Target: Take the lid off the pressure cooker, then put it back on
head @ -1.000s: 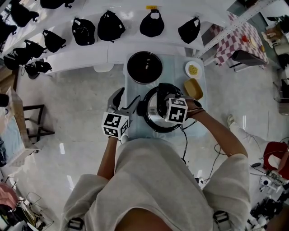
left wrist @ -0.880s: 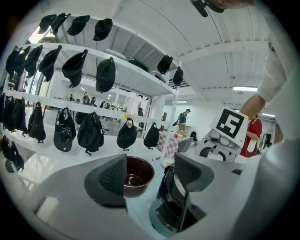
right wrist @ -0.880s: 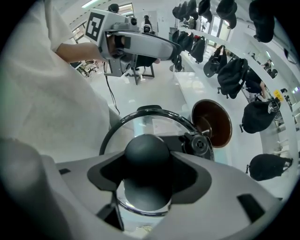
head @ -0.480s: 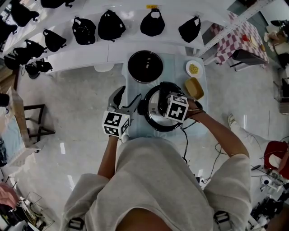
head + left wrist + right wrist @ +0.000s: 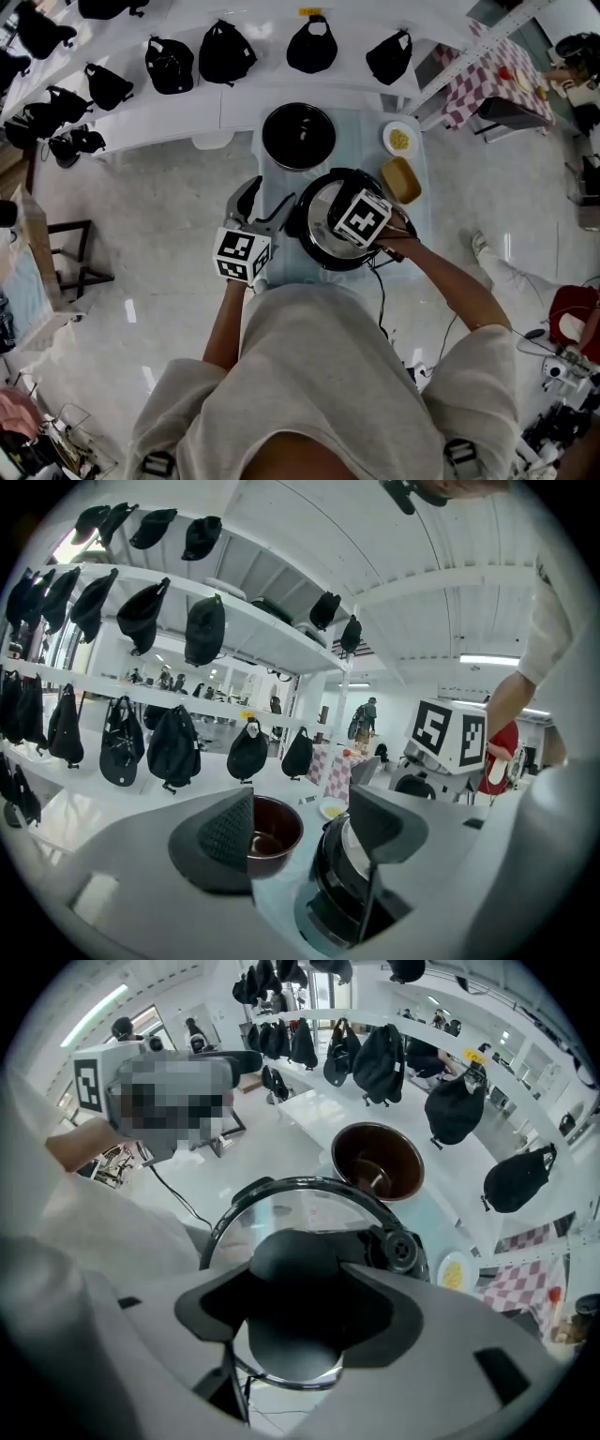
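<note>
- My right hand-held gripper [image 5: 295, 1309] clamps the lid [image 5: 281, 1208] by its knob [image 5: 286, 1255], for a centred lift.
- Lid sits over the pressure cooker [image 5: 317, 251], at the desk's [image 5: 361, 145] near edge.
- My left hand-held gripper [image 5: 300, 834] gapes empty beside it, ready to steady.

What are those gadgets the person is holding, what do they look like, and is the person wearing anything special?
The left tool and right tool each have a pale grey body ending in two dark, wedge-shaped jaws; the left one's pads are finely textured. Each carries a white cube printed with black square markers. The person wears a plain, light short-sleeved top.
</note>
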A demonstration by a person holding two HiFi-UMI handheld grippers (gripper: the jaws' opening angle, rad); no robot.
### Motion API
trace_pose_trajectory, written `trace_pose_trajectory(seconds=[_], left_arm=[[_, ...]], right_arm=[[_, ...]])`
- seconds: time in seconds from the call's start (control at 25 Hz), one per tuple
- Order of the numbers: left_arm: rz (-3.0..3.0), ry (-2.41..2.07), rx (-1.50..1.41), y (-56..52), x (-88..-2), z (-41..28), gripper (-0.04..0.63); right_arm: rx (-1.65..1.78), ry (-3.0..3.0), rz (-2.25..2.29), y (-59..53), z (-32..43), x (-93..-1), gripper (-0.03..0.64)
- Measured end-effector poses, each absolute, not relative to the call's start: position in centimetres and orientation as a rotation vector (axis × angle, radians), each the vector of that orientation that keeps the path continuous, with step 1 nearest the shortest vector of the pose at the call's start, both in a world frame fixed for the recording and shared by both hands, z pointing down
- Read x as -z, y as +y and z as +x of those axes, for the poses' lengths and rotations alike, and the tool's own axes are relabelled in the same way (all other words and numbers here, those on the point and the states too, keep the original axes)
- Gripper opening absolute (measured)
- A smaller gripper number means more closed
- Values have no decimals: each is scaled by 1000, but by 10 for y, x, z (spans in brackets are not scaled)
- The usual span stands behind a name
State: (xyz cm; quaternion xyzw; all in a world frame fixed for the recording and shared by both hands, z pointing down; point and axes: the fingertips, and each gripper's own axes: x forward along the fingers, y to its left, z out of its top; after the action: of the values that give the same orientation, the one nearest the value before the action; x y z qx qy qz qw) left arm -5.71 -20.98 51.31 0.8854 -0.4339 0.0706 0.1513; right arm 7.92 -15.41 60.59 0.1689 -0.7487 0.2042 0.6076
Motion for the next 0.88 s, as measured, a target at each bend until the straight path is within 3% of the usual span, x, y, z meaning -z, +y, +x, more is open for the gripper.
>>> trace_pose_trajectory(seconds=[0.88], left_arm=[[2649, -1108, -220, -209, -503, -23, 301]], right_arm=[[-447, -1794, 463, -145, 104, -550, 272]])
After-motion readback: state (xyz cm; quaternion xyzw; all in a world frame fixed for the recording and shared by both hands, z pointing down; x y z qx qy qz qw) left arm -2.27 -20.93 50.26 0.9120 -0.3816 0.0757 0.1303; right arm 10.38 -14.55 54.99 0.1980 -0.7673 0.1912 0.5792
